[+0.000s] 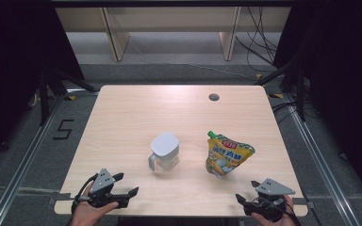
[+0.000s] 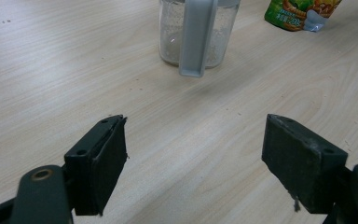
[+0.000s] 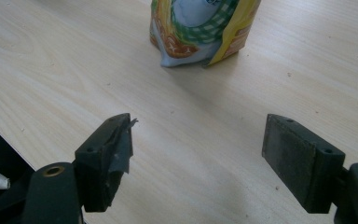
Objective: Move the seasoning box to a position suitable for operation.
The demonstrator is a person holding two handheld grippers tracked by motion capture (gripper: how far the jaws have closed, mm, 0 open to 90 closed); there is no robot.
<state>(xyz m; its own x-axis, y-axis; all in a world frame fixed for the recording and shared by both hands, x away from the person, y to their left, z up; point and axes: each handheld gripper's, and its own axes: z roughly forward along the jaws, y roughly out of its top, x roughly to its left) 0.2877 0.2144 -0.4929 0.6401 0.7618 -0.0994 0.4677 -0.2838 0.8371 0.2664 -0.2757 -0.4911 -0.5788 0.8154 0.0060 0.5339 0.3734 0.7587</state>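
A clear jug point(image 1: 165, 151) with a grey lid and handle stands at the middle of the wooden table point(image 1: 136, 113). To its right stands a yellow and green spouted pouch point(image 1: 227, 156). My left gripper point(image 1: 126, 184) rests open near the front left edge, short of the jug point(image 2: 196, 32), whose handle faces it. My right gripper point(image 1: 248, 191) stays open near the front right edge, with the pouch point(image 3: 200, 28) just ahead of its jaws. Nothing lies between either pair of jaws.
A round cable hole point(image 1: 213, 97) sits at the table's far right. Metal frame rails point(image 1: 23, 165) run along both sides of the table. Pale shelving legs point(image 1: 115, 37) and loose cables point(image 1: 259, 47) are on the floor beyond.
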